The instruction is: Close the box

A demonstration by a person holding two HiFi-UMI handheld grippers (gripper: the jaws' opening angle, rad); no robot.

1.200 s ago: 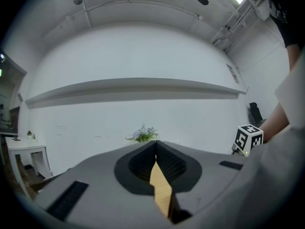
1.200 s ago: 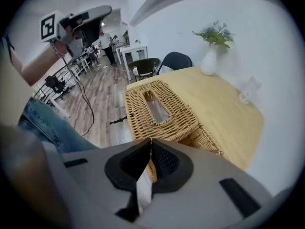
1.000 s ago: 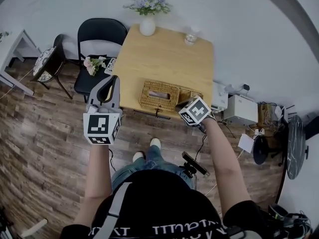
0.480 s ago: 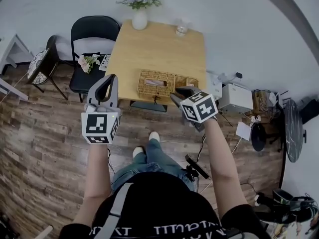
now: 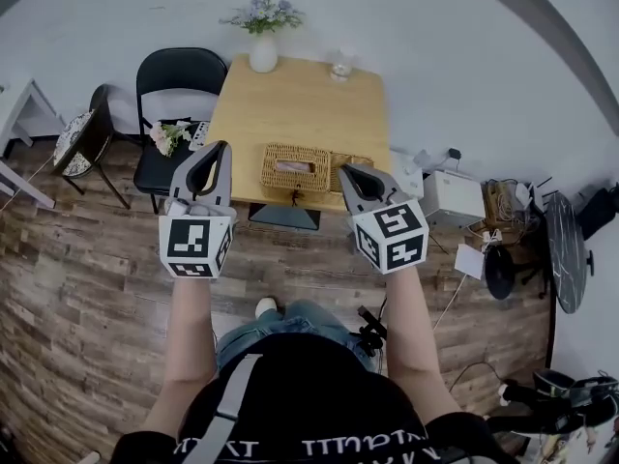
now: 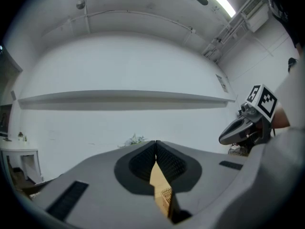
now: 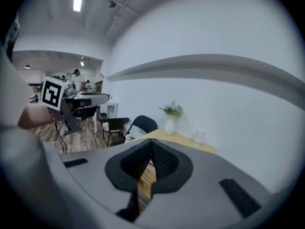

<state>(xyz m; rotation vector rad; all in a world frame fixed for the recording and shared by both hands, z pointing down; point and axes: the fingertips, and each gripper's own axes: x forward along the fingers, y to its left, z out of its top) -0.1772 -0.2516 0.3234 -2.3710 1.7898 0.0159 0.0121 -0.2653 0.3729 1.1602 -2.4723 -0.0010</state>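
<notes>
A woven wicker box [image 5: 295, 167] with a slot in its top sits at the near edge of the wooden table [image 5: 290, 104]. A smaller woven part [image 5: 350, 161] lies against its right end. Both grippers hang in the air short of the table, touching nothing. My left gripper [image 5: 219, 150] is left of the box, its jaws shut and empty [image 6: 155, 142]. My right gripper [image 5: 347, 171] is just off the box's right front, also shut and empty [image 7: 151, 141]. Each gripper view shows a sliver of the box [image 7: 147, 175] between the jaws.
A white vase of flowers [image 5: 262, 54] and a glass [image 5: 339, 68] stand at the table's far edge. A black chair [image 5: 179, 85] with a bouquet [image 5: 166, 135] is left of the table. White boxes and cables [image 5: 450, 199] lie on the floor to the right.
The right gripper has drawn back from the box's right end toward the person. The table and box now look farther away. The left gripper has hardly moved.
</notes>
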